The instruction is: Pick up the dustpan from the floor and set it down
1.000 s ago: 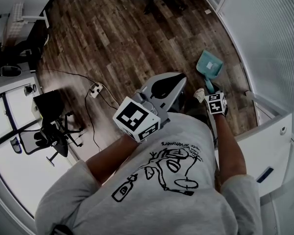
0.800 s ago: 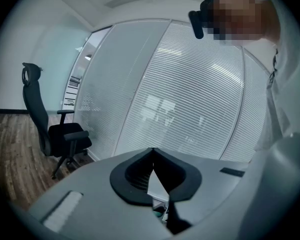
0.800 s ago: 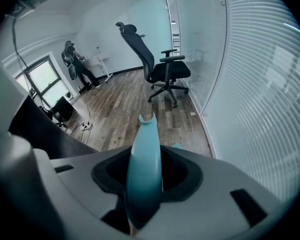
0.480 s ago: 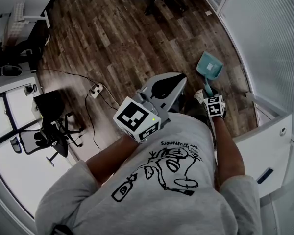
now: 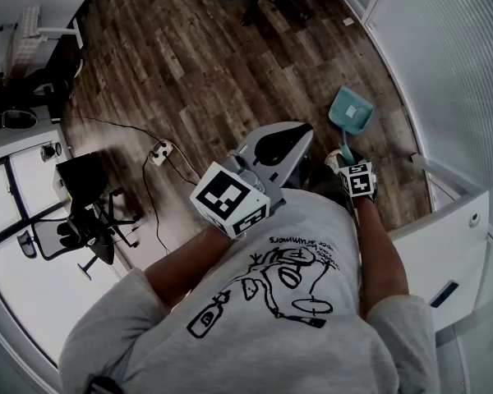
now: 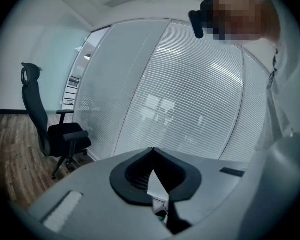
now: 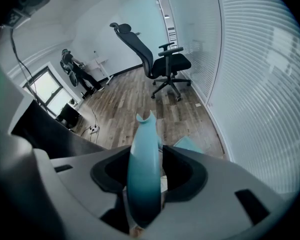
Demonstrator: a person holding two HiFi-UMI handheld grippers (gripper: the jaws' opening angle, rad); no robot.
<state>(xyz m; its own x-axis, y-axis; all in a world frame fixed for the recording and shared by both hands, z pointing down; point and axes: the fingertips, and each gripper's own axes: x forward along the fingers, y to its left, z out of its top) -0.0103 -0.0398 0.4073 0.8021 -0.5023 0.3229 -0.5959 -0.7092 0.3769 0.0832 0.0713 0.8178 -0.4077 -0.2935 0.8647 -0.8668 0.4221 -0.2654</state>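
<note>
While the left gripper [image 5: 289, 138] hangs in front of the person's body with its fingers [image 6: 132, 176] closed on each other and nothing between them, it takes no part in the work. More to the right, the right gripper [image 5: 347, 164] points steeply down at the dustpan [image 5: 352, 109]. The dustpan lies flat on the wooden floor [image 5: 189, 64] close to the wall of blinds [image 5: 452, 72], with its handle [image 7: 144, 174] toward the person. The fingers of this gripper stand on both sides of the teal handle. They have just been opening, and as far as I can see they do not press on it. So I judge that nothing holds the dustpan at this moment. If the lift is not yet made, then the closing, the raising and the setting down all remain.

The left gripper view shows only an office chair [image 6: 55, 134], the blinds and its own closed fingers, and no dustpan at all. The head view gives the whole dustpan and its place beside the wall, but the marker cube [image 5: 359, 179] covers the right fingers there. Only the right gripper view shows the handle between the fingers, and of the scoop part it shows only one corner.
</note>
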